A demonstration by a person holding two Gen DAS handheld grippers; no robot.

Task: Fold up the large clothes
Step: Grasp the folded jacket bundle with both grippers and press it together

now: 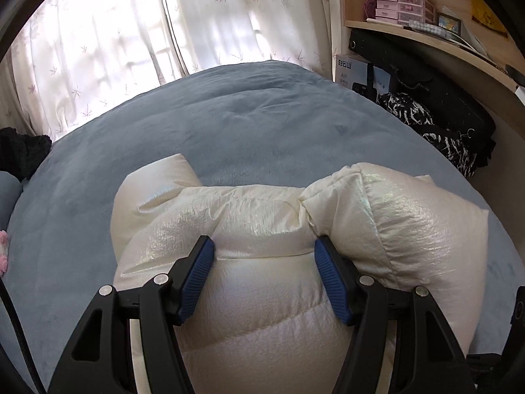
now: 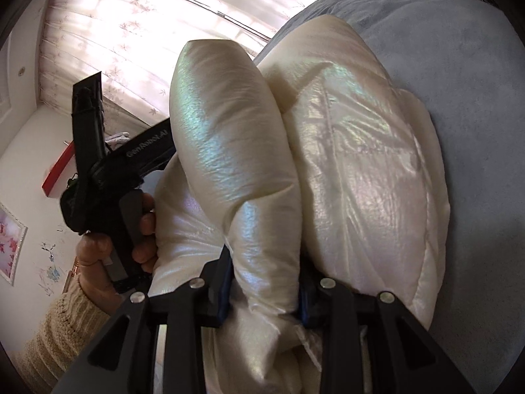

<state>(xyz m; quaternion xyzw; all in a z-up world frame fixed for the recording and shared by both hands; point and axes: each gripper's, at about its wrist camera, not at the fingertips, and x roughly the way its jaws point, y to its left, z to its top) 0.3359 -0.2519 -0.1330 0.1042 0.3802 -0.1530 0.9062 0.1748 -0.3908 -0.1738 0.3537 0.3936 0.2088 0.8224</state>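
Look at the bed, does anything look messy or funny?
Nothing is spilled or torn. The puffy white jacket is just bunched into lumps on the blue bedspread, because the left gripper and right gripper are both squeezing it. A black garment sits crumpled at the bed's edge.

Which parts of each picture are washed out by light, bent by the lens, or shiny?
Left wrist view: backlit curtain blown out, bed edge bowed by the fisheye, jacket glossy. Right wrist view: curtain overexposed, iridescent sheen on the jacket, dark rim at corners.
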